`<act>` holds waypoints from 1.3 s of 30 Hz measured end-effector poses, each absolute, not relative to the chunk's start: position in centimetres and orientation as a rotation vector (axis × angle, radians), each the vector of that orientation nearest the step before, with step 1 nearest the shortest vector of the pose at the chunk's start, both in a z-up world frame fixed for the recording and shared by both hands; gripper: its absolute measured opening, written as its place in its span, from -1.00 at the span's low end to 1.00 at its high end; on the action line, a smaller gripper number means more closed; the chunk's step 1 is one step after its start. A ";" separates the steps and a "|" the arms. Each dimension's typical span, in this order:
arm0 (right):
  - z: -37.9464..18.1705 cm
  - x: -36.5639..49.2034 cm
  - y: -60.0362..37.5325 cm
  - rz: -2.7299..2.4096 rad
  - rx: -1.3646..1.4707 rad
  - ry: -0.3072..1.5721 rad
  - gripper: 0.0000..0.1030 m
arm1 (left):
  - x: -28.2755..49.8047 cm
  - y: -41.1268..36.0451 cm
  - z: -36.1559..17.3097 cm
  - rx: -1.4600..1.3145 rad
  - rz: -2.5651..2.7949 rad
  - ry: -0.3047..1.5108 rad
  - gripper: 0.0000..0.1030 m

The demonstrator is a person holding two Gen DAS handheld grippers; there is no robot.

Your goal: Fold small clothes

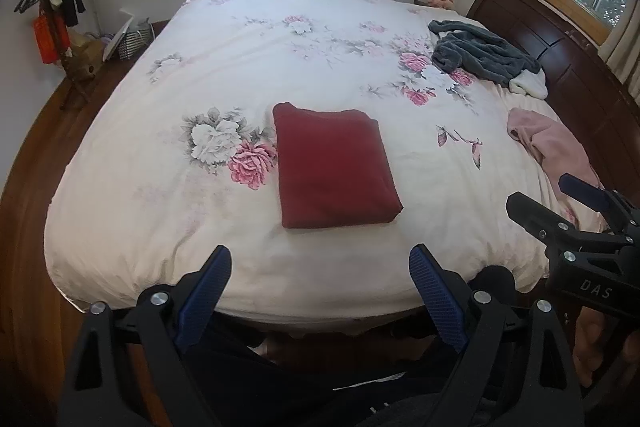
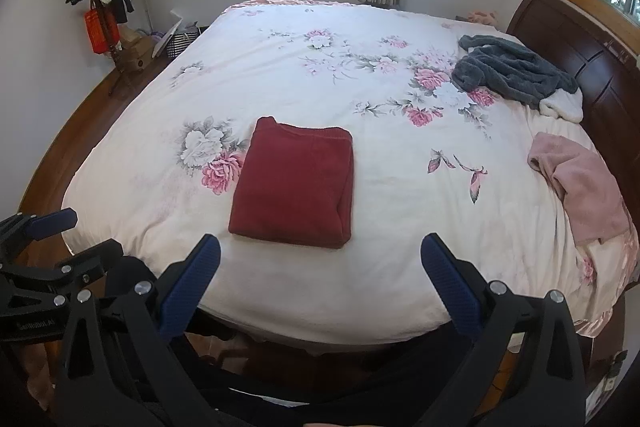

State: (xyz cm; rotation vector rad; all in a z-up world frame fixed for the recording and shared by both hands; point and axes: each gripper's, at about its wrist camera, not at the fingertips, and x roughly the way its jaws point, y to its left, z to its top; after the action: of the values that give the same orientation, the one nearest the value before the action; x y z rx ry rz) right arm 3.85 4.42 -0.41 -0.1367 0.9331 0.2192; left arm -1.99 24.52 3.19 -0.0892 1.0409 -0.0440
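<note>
Left wrist view shows both tongs, left [image 1: 320, 291] and right [image 2: 320, 279], wide and empty before the soft, folded red cloth [image 1: 334, 167], best pinched at an edge.

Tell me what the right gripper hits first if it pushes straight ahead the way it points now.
Probably the floral quilt at the bed's near edge, then the folded red garment beyond it. The right gripper is open and empty; depth is hard to judge through the fisheye.
</note>
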 end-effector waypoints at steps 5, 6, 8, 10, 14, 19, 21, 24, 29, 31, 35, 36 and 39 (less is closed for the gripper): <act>-0.4 3.8 4.4 0.218 -0.136 0.934 0.94 | -2.0 24.5 3.2 -0.089 -0.041 1.039 0.76; -0.4 3.8 4.4 0.217 -0.134 0.933 0.94 | -2.0 24.5 3.2 -0.090 -0.039 1.039 0.76; -0.5 3.5 4.3 0.214 -0.131 0.932 0.94 | -2.0 24.6 3.1 -0.094 -0.041 1.039 0.76; -0.6 3.3 4.3 0.211 -0.129 0.932 0.94 | -1.9 24.6 3.1 -0.092 -0.041 1.039 0.76; -0.8 3.3 4.4 0.209 -0.128 0.930 0.94 | -1.9 24.6 2.9 -0.088 -0.043 1.046 0.76; -0.8 3.3 4.4 0.214 -0.127 0.929 0.94 | -1.8 24.7 2.9 -0.084 -0.040 1.044 0.76; -0.8 3.3 4.4 0.214 -0.126 0.927 0.94 | -1.7 24.9 2.9 -0.085 -0.038 1.043 0.76; -0.8 3.4 4.3 0.213 -0.125 0.927 0.94 | -1.7 24.9 2.7 -0.084 -0.037 1.044 0.76; -0.8 3.4 4.4 0.209 -0.126 0.930 0.94 | -1.7 24.8 2.7 -0.079 -0.042 1.044 0.76; -0.8 3.4 4.4 0.208 -0.129 0.930 0.94 | -1.7 24.8 2.7 -0.081 -0.042 1.044 0.76; -0.7 3.4 4.4 0.204 -0.129 0.928 0.94 | -1.7 24.8 2.7 -0.081 -0.042 1.044 0.76; -0.7 3.4 4.4 0.205 -0.129 0.930 0.94 | -1.7 24.8 2.7 -0.080 -0.042 1.045 0.76; -0.6 3.4 4.4 0.204 -0.128 0.928 0.94 | -1.8 24.6 2.7 -0.078 -0.042 1.046 0.76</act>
State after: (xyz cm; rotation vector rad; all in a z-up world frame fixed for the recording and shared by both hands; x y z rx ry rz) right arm 3.35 4.40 -0.62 -0.1284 0.9276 0.2044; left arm -1.80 24.56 2.68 -0.0779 1.0460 -0.0419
